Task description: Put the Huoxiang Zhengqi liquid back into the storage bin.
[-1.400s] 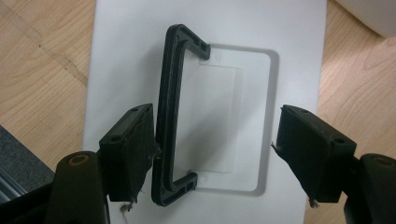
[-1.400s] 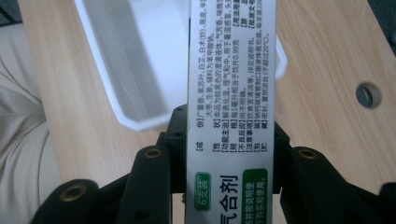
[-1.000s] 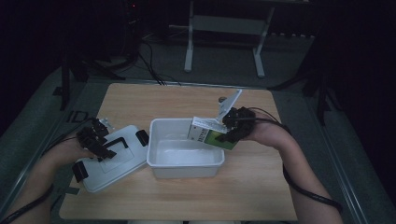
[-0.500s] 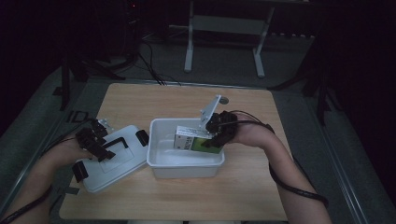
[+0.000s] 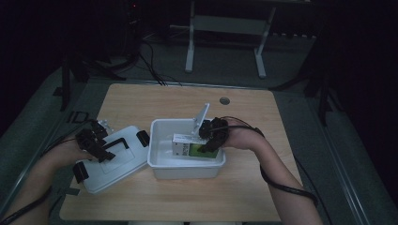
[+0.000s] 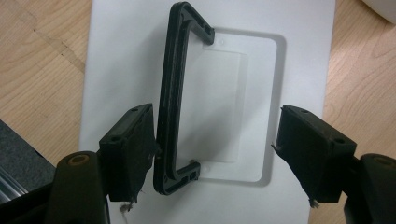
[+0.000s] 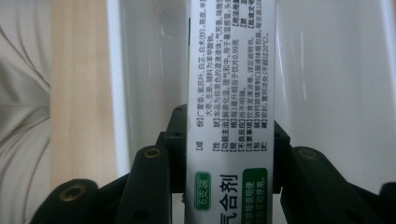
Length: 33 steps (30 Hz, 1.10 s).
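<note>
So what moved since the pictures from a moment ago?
The right gripper carried the green and white box from above the tub's far right corner down and leftwards into the white tub, its jaws clamped on the box all the way. The left gripper stayed over the white lid with its jaws open around the black handle. Tub and lid did not shift.

A rectangular table of pale wood with rounded corners (image 5: 155, 101) carries a white rectangular plastic tub (image 5: 185, 165) near its middle. Just to the left of the tub lies a flat white plastic lid with a black handle (image 5: 110, 161), touching the tub's left wall. Behind the tub, towards the far edge, a small round grey grommet (image 5: 225, 100) sits in the tabletop.
</note>
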### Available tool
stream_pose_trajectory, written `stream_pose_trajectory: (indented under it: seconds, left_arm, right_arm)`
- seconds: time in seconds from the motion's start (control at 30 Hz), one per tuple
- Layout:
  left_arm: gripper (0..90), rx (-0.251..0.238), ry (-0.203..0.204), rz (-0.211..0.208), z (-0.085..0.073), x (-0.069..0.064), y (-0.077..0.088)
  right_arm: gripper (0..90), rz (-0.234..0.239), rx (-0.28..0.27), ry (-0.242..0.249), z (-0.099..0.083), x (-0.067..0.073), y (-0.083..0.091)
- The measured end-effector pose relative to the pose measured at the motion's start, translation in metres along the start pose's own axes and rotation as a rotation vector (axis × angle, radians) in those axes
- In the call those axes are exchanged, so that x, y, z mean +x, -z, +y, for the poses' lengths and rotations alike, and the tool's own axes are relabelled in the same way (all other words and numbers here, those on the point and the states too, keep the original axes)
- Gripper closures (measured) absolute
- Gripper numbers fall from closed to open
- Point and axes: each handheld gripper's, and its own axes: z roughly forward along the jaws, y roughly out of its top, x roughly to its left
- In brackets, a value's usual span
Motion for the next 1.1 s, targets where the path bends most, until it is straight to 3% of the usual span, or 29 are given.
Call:
stream_pose_trajectory:
  seconds: [0.6, 1.1]
  left_arm:
    - [28.2, 0.011, 0.002, 0.002, -0.005, 0.002, -0.004]
    - [28.2, 0.011, 0.011, 0.003, -0.007, 0.003, -0.004]
  right_arm:
    - [64.4, 0.046, 0.047, -0.032, -0.004, -0.007, -0.048]
    - [63.8, 0.053, 0.115, -0.008, -0.003, -0.003, -0.072]
